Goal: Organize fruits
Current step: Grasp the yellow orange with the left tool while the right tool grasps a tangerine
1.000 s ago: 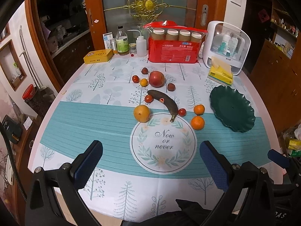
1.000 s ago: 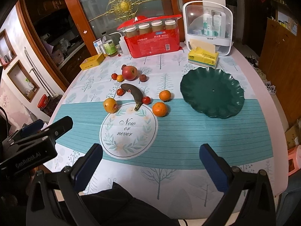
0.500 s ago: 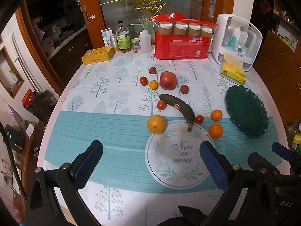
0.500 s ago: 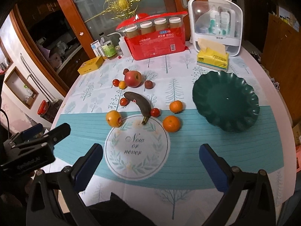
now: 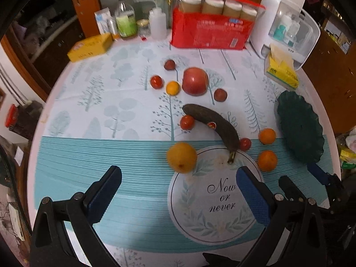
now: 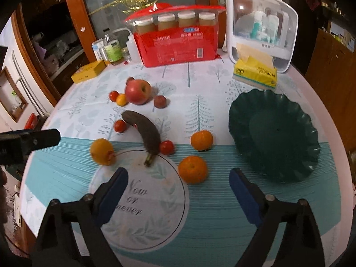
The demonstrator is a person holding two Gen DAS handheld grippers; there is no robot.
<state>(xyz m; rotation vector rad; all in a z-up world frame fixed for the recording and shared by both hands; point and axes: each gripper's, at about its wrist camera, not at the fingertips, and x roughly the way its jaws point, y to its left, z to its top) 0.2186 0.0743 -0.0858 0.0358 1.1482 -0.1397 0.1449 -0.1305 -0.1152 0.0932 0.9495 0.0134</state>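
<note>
**Both grippers over the fruit, nothing held**

Your right gripper (image 6: 178, 183) hangs wide apart above the round "Now or never" print on the tablecloth (image 6: 142, 200); its jaws have just been closing a little, with nothing between them. The large round orange (image 6: 193, 169) lies on the cloth just beyond its blue pads (image 6: 242, 191). Your left gripper (image 5: 178, 189) is also spread wide and holds nothing; the yellow-orange round fruit (image 5: 181, 157) sits just ahead of it.

The dark overripe banana (image 6: 145, 134) lies mid-table, its stem on the print's edge, with small red tomatoes (image 6: 166, 147) touching its sides. The red apple (image 6: 138, 91) sits farther back, and a second orange (image 6: 201, 140) lies near the dark green scalloped plate (image 6: 289, 160), which has no fruit on it.
</note>
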